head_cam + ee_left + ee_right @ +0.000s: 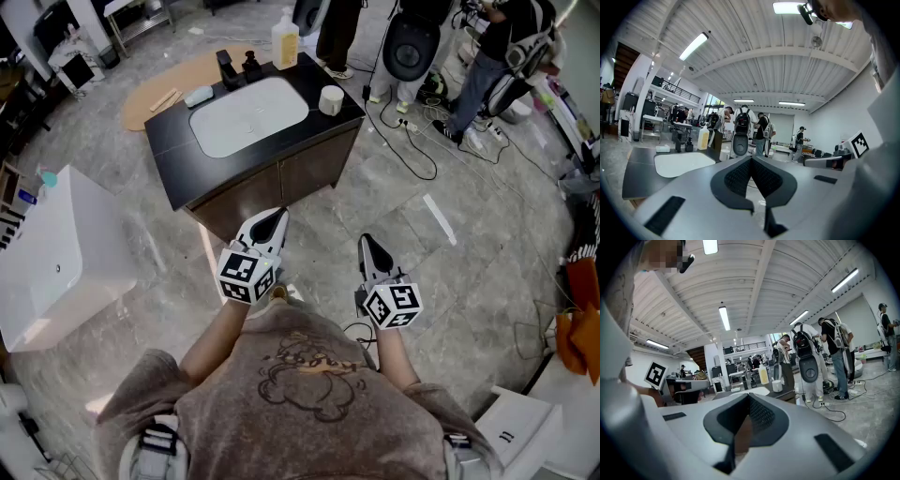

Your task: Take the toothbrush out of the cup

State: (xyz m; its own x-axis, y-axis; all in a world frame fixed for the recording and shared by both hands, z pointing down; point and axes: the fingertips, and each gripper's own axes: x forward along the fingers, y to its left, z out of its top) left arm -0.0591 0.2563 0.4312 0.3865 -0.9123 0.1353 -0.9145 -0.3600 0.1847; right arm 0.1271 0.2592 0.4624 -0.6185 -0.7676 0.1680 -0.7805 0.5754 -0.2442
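Closed on nothing: left hand-held gripper (272, 221) and right hand-held gripper (367, 246), lower centre, well apart from cup (331, 99) on bench (178, 141), upper centre of frame.

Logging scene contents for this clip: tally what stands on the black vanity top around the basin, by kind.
Yellow bottle: 1
White cup: 1
Black faucet: 1
Dark dispenser: 1
Pale block: 1
Total: 5

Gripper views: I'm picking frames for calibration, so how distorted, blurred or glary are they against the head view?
Left gripper view: heavy fisheye, black corners, blown-out ceiling light. Right gripper view: same bending, foreground soft. Head view: milder curving, sharp, evenly lit sink.
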